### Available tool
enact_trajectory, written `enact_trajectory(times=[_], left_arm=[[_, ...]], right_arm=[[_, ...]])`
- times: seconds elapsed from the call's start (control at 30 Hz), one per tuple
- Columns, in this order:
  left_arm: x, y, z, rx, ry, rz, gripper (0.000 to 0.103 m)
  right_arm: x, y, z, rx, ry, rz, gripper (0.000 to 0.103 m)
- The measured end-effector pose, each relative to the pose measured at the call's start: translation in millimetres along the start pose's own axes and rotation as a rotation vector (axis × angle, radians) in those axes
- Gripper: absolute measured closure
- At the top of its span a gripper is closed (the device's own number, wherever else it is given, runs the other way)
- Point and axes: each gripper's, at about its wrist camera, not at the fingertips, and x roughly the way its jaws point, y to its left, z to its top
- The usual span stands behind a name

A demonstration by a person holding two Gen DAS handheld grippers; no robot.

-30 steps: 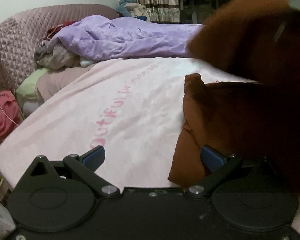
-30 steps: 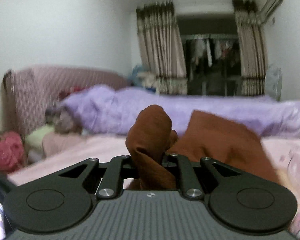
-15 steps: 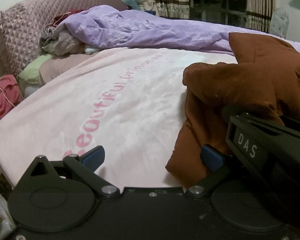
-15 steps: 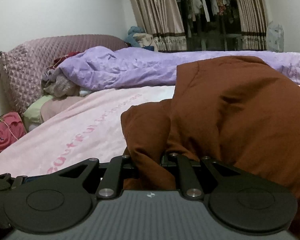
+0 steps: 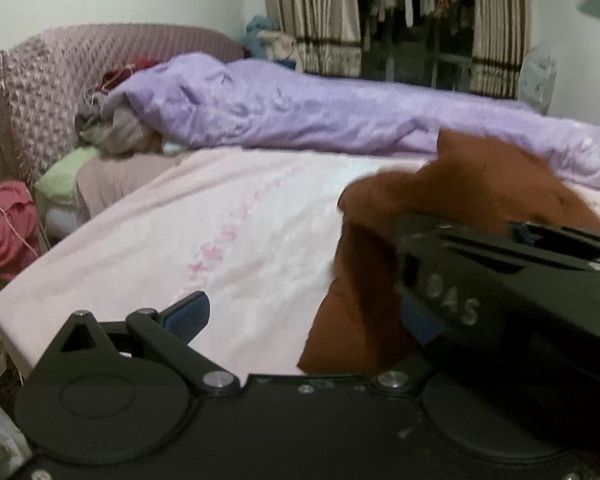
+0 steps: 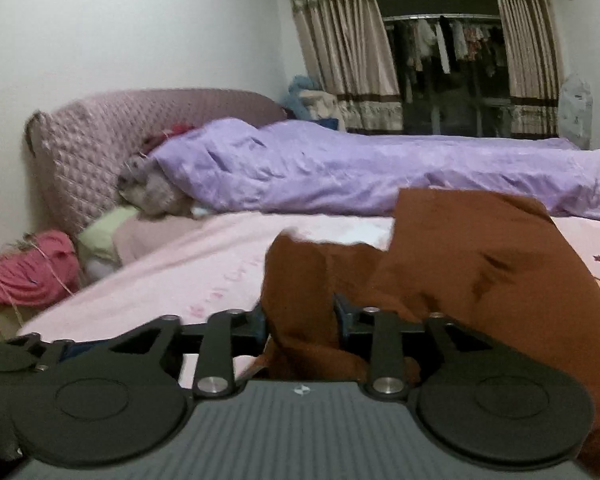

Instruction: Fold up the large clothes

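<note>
A brown garment (image 6: 480, 264) lies bunched on the pink bed sheet (image 6: 188, 272). A fold of it stands between the jaws of my right gripper (image 6: 300, 320), which are opening; the pads no longer pinch the cloth. In the left wrist view the garment (image 5: 480, 176) is at the right, partly hidden by the right gripper's black body (image 5: 500, 280). My left gripper (image 5: 304, 318) is open wide over the sheet (image 5: 240, 240). Its left finger (image 5: 188, 314) is bare and its right finger sits by the garment's near edge.
A purple duvet (image 5: 320, 112) runs along the far side of the bed. A quilted pink headboard (image 5: 40, 92) and piled clothes (image 5: 116, 128) stand at the left. A red cloth (image 5: 4, 224) hangs past the bed's left edge. Curtains and hanging clothes fill the back.
The right gripper brought the brown cloth down from the air onto the sheet beside my left gripper, and its jaws have spread. The left gripper stayed open and lifted a little.
</note>
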Motion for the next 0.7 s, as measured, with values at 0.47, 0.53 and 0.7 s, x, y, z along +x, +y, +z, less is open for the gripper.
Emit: enact_trajectory(times=[0.47, 0.53, 0.7], left_arm=[[-30.7, -41.6, 18.2, 0.009, -0.051, -0.209, 0.000], [-17.2, -52.7, 16.3, 0.003, -0.009, -0.275, 0.000], [6.2, -81.2, 12.5, 0.091, -0.003, -0.232, 0.000]], right_arm=[[-66.5, -67.5, 22.9, -0.038, -0.079, -0.270, 0.067], [-61.5, -90.0, 15.7, 0.017, -0.043, -0.318, 0.070], [-45.6, -123.7, -1.9, 0.103, 0.024, -0.350, 0.070]])
